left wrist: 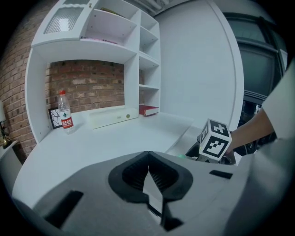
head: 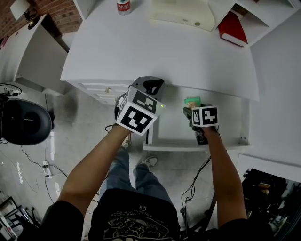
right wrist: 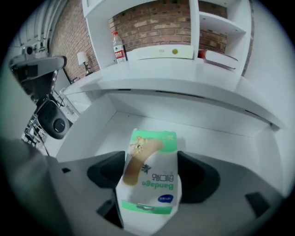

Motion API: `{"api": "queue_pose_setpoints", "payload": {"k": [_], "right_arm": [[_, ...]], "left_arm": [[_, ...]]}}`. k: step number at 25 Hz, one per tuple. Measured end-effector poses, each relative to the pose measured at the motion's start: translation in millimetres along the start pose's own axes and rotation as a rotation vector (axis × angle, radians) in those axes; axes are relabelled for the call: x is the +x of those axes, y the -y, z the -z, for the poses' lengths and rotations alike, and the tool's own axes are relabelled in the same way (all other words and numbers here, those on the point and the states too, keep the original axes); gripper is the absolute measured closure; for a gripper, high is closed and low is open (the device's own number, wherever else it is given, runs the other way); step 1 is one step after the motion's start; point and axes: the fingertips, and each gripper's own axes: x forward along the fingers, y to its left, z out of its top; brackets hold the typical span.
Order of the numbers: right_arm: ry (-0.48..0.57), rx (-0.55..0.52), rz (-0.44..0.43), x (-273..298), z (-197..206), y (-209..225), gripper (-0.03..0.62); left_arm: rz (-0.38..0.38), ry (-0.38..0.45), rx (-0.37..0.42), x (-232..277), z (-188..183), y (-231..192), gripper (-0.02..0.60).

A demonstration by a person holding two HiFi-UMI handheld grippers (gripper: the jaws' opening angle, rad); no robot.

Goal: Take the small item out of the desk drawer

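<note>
A small white and green bandage box (right wrist: 150, 177) stands tilted between the pads of my right gripper (right wrist: 152, 171), which is shut on it. It hangs over the floor of the open white drawer (right wrist: 92, 133). In the head view the box (head: 192, 100) shows just ahead of the right gripper (head: 191, 109), inside the drawer (head: 188, 147) under the desk's front edge. My left gripper (head: 151, 84) hovers at the drawer's left side, level with the desk edge. Its jaws (left wrist: 148, 162) are shut with nothing in them.
The white desk (head: 160, 52) carries a water bottle (head: 123, 6), a long cream box (head: 183, 16) and a red book (head: 233, 28) at the back. A black round device (head: 23, 121) and cables lie on the floor at left. The person's legs stand before the drawer.
</note>
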Motion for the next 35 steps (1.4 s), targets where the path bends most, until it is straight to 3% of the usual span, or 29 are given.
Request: {"api": "queue_pose_setpoints", "payload": {"k": [11,23,35], "right_arm": [[0.143,0.097,0.074,-94,-5,23,0.241],[0.416,0.265,0.218,-234,-16,71,0.241],[0.681,0.364,0.489,-389,4,112,0.241]], "left_arm": [[0.071,0.038,0.066,-9,-57,47,0.573],[0.209,0.109,0.164,-2,-136,114,0.574],[0.403,0.159,0.248,11,-188,194,0.574]]}}
